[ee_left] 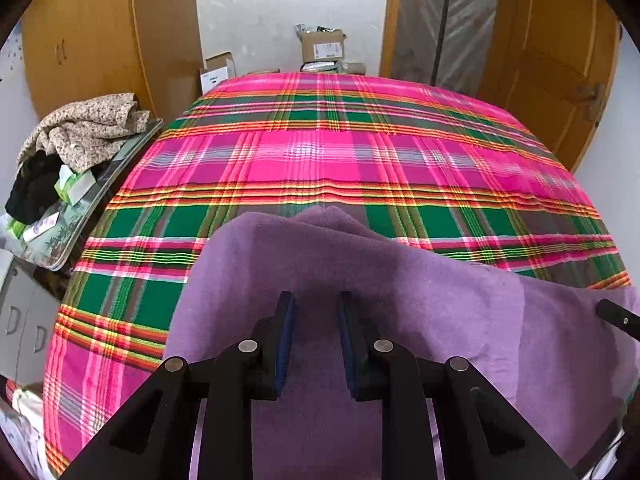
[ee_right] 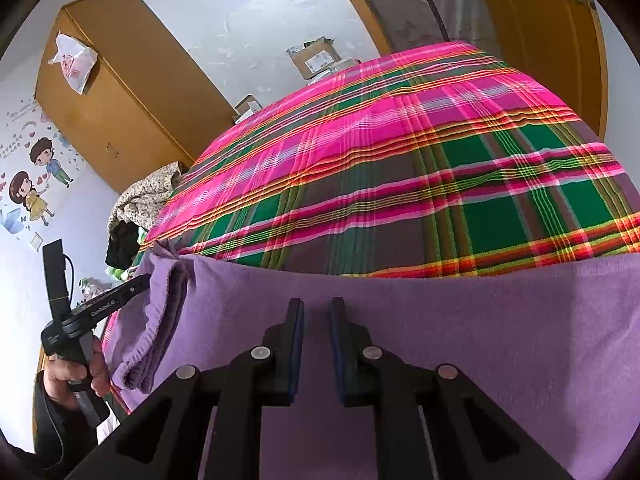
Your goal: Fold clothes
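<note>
A purple garment (ee_left: 440,312) lies spread over the near part of the plaid bed (ee_left: 320,152). Its far edge is humped up ahead of my left gripper (ee_left: 317,308), which hovers over it, open, with only cloth showing below the gap. In the right wrist view the purple garment (ee_right: 460,320) fills the foreground and its left edge is rolled into a thick fold. My right gripper (ee_right: 316,312) stands over it with a narrow gap between the pads and nothing between them. The left gripper (ee_right: 136,286), held by a hand (ee_right: 72,372), reaches that rolled edge.
A side table (ee_left: 120,168) left of the bed carries a heap of clothes (ee_left: 88,128) and small boxes. Wooden wardrobes (ee_left: 92,36) and a door (ee_left: 552,52) line the far wall, with cardboard boxes (ee_left: 322,46) behind the bed. The right gripper's tip (ee_left: 618,316) shows at the right edge.
</note>
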{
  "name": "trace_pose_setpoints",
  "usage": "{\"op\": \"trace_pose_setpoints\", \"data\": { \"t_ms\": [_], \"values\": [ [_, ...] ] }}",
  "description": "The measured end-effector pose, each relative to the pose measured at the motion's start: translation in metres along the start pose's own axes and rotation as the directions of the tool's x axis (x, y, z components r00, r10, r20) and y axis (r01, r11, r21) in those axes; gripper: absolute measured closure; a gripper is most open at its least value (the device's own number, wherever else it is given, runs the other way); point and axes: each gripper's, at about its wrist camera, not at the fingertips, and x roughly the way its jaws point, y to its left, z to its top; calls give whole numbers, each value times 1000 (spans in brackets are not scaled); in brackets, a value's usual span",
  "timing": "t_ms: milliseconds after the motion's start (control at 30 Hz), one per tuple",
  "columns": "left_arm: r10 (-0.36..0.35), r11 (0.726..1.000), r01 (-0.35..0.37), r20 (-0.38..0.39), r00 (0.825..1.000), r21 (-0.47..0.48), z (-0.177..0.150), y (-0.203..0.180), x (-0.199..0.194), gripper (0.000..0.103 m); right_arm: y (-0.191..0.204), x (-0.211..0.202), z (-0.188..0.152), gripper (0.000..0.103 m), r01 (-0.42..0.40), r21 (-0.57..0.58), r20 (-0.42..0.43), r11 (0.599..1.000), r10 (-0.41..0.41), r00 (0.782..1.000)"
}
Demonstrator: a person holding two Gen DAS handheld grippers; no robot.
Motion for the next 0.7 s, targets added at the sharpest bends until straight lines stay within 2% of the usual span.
{"op": "trace_pose_setpoints", "data": {
  "t_ms": [500,700],
  "values": [
    [9,1000,-9,-5,1000,-4,-23,-2,-14,81,6,-7,-3,90,0,-17,8,1000,0,1000],
    [-8,1000,8,35,999,1,-23,-6,-32,81,11,-16,-4,90,-1,-28,25,1000,2,1000]
  ]
}}
